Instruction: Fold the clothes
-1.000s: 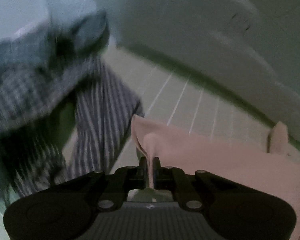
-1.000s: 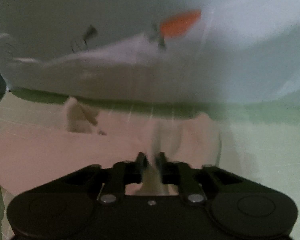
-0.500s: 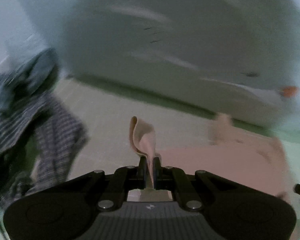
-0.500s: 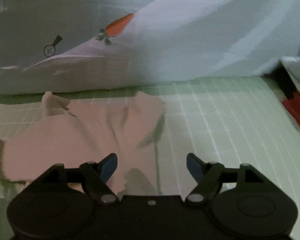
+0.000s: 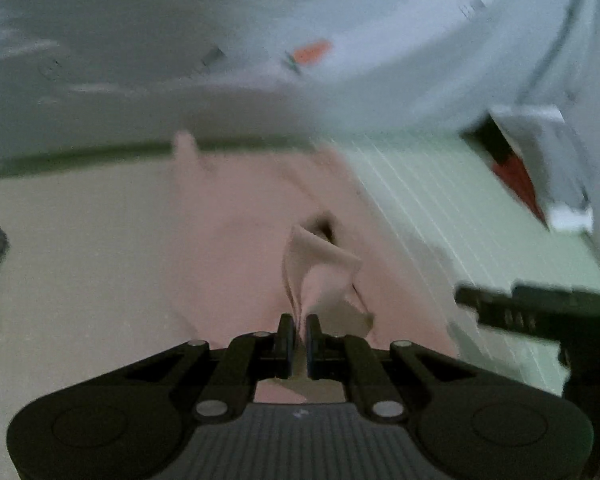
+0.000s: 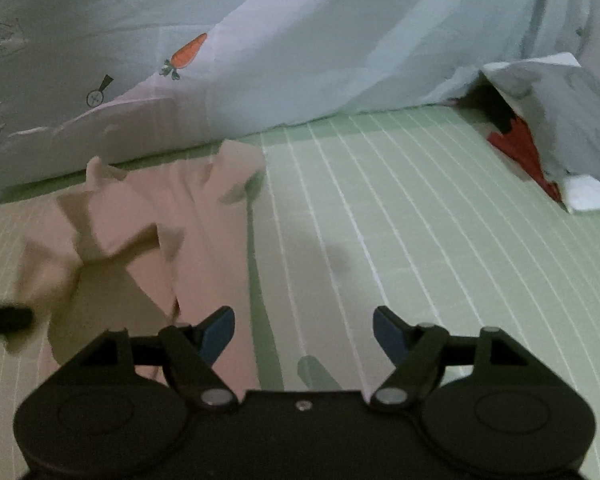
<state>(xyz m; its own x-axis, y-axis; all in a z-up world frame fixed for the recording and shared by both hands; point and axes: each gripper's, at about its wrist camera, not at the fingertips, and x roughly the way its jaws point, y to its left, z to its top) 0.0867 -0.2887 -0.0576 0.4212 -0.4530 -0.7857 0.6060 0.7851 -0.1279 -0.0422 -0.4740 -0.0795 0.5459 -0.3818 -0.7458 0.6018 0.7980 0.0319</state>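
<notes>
The left claw is pinched tight on a raised fold of the pink garment, which stands up between its fingers; the right claw is spread wide with nothing in it, hovering over the green striped sheet; the garment lies rumpled on that sheet to the right claw's left; farther back a pale blanket with a carrot print is heaped along the bed's far edge; a grey and red cloth sits at far right.
</notes>
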